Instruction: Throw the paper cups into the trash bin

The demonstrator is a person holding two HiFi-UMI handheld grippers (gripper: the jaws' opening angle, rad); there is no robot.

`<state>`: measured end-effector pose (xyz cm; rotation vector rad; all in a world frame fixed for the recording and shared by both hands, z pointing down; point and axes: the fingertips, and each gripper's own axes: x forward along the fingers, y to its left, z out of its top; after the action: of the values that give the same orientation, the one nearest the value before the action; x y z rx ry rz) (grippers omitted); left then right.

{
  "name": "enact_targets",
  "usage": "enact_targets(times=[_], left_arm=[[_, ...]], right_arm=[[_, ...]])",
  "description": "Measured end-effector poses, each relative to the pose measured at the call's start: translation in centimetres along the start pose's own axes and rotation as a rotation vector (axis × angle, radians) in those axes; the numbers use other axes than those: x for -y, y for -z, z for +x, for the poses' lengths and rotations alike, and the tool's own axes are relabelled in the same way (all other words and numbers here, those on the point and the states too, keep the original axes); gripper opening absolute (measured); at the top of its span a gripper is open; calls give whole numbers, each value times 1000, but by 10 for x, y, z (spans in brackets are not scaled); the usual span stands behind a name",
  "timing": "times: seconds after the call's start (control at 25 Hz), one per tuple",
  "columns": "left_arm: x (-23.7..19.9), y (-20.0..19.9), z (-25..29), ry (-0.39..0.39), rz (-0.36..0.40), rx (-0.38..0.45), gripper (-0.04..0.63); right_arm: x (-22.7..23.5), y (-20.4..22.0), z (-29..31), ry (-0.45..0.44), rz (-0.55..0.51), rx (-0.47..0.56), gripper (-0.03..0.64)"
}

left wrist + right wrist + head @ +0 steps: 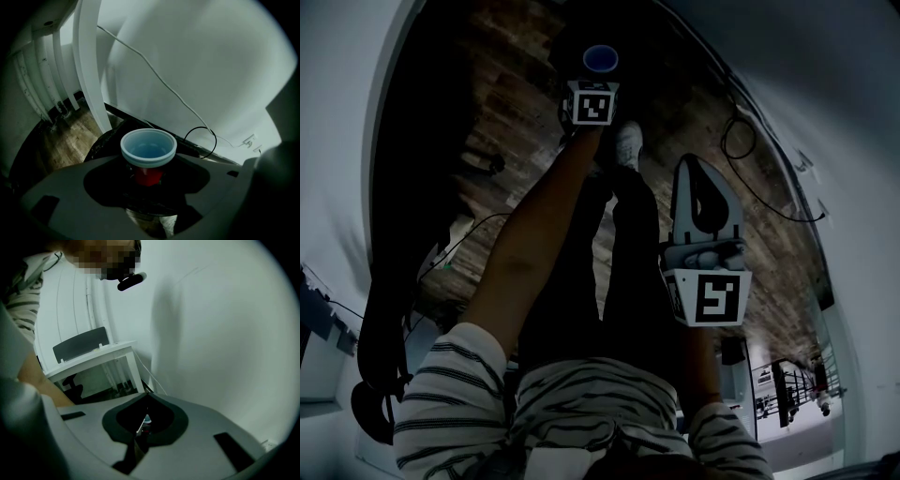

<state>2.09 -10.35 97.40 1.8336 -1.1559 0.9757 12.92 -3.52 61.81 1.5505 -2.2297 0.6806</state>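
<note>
1. One paper cup (148,149), blue inside and red outside, sits upright, pinched in the left claw (598,82). The arm is stretched forward over the wood floor (675,103).
2. Cup hangs just above a dark rounded mass (104,143), likely the trash bin with a black liner. It is not in the bin yet.
3. Right claw (144,425) is pressed together with nothing gripped, held near the person's body.
4. Step in hand, as a judgement: the drop. To do it well, centre the cup over the bin mouth, keep it low, and spread the jaws cleanly so it falls straight.
5. A light, empty cup will likely bounce or roll away if it clips the edge.
6. Hard to make out:
   - Bin rim and depth are lost in shadow, and the head view is very dark.
   - A tiny blue-red sliver shows in the right claw's slit, maybe that same cup far off; cannot confirm.
   - No other cups are in view.
   - The white counter (93,357) top is not visible.
</note>
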Motion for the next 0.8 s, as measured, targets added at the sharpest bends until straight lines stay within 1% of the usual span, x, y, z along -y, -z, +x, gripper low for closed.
enact_targets(times=[0.16,0.32,0.6,0.8], left_arm=[[-8,1,-2,-24,5,0,298],[-8,-5,-1,-16,3,14,301],[-8,9,-2,-10,-6,-36,302],[-5,-5,-13,-24,5,5,301]], right_arm=[[-1,1,-1,2,-1,-6,15],[-1,1,2,1,-1,-1,15],[-1,-3,2,2,-3,-3,15],[-1,-7,0,-1,7,8,15]])
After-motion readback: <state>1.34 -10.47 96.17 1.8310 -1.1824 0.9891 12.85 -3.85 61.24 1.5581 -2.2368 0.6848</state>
